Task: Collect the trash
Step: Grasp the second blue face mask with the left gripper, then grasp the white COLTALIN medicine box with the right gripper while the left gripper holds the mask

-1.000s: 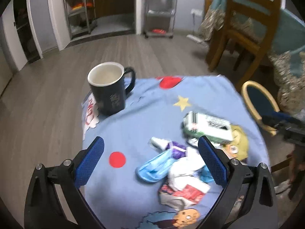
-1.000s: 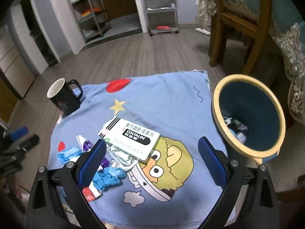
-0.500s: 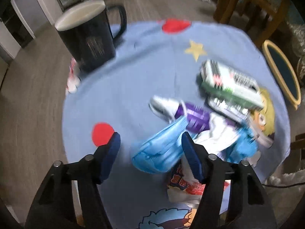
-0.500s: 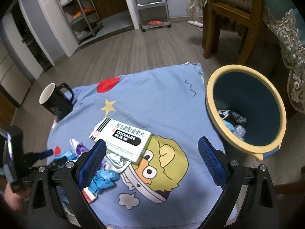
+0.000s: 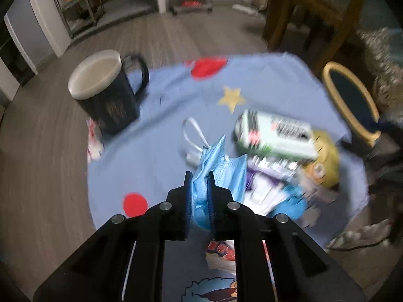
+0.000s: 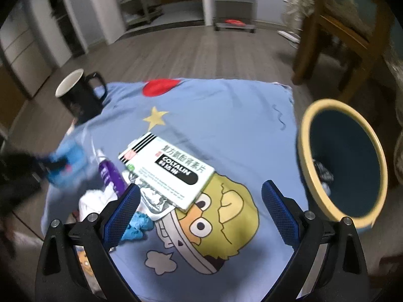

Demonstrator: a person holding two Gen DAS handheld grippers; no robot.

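Pinching the blue face mask (image 5: 219,173), left tool (image 5: 199,188) should lift clear before swinging to the bin (image 6: 342,161) — right tool (image 6: 199,201) gapes empty.

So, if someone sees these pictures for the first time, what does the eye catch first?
Probably the left gripper, its jaws shut on a blue face mask above the heap of trash. Next, the white medicine box in the middle of the blue cartoon cloth, with the right gripper open over it. Then the yellow-rimmed bin beside the cloth.
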